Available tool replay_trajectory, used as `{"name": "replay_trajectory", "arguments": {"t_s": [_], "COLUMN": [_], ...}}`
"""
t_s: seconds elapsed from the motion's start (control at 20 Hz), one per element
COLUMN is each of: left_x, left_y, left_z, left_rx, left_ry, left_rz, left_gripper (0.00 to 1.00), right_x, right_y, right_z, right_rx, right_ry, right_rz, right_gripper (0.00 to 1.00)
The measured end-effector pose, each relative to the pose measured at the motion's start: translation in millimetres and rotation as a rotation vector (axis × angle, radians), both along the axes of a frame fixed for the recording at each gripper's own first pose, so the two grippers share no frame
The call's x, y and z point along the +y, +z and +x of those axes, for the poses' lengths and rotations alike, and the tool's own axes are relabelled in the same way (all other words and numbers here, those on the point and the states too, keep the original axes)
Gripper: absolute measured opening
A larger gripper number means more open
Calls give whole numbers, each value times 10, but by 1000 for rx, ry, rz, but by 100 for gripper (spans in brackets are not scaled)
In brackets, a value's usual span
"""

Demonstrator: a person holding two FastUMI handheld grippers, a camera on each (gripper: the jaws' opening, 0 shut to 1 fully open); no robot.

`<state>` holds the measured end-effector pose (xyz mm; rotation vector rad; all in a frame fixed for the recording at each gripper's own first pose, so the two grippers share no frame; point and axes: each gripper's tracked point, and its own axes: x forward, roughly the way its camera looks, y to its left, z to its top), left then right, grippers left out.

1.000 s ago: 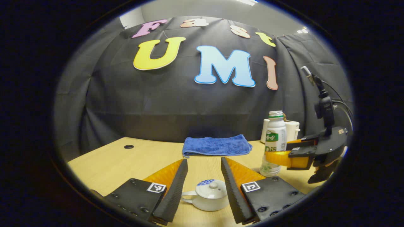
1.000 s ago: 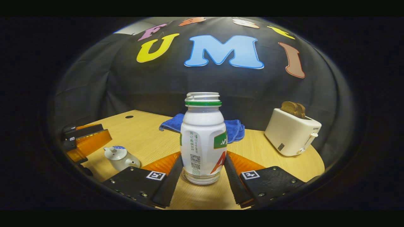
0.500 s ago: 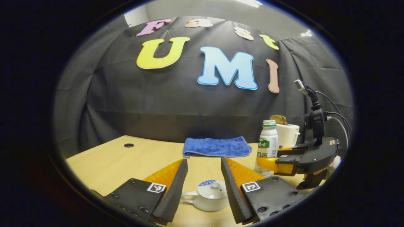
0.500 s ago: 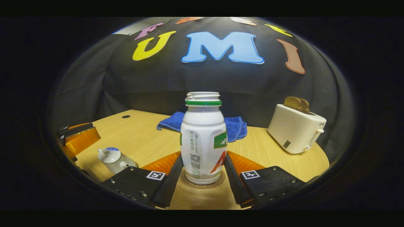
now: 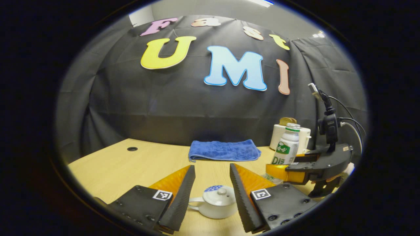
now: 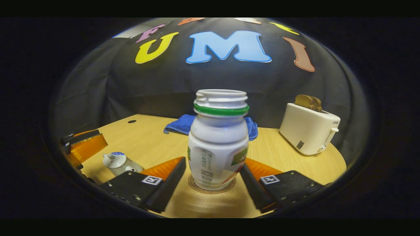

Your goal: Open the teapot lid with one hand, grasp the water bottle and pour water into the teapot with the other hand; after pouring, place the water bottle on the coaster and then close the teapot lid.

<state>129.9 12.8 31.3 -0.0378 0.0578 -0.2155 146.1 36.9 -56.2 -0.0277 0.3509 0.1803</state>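
In the left gripper view, the left gripper [image 5: 211, 183] is spread wide, its 2 ridged fingers flanking without touching a round, glossy white teapot [image 5: 216, 206], lid on, on the wood-grain table [image 5: 115, 167].

In the right gripper view, the right gripper [image 6: 211, 178] stands parted, fingers clear of the capless, threaded-neck plastic water bottle [image 6: 218, 141], which leans on a round coaster [image 6: 193, 186].

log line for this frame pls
phase: bottle set-down | bottle: uncapped, on coaster | right gripper: open, straddling bottle | left gripper: open, over teapot | lid: on
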Motion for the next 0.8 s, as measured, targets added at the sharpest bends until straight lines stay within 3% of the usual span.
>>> {"name": "replay_trajectory", "arguments": {"t_s": [0.05, 0.35, 0.8], "left_x": [-4, -25, -158], "left_y": [-9, -27, 63], "left_z": [-3, -2, -234], "left_rx": [3, 9, 3], "left_ry": [-1, -7, -28], "left_rz": [0, 1, -22], "left_gripper": [77, 76, 77], "right_x": [-1, -29, -160], "right_y": [-2, 132, 390], "right_z": [17, -97, -792], "right_rx": [-6, -70, -177], "right_ry": [1, -3, -62], "right_rz": [0, 11, 28], "right_gripper": [99, 99, 98]}}
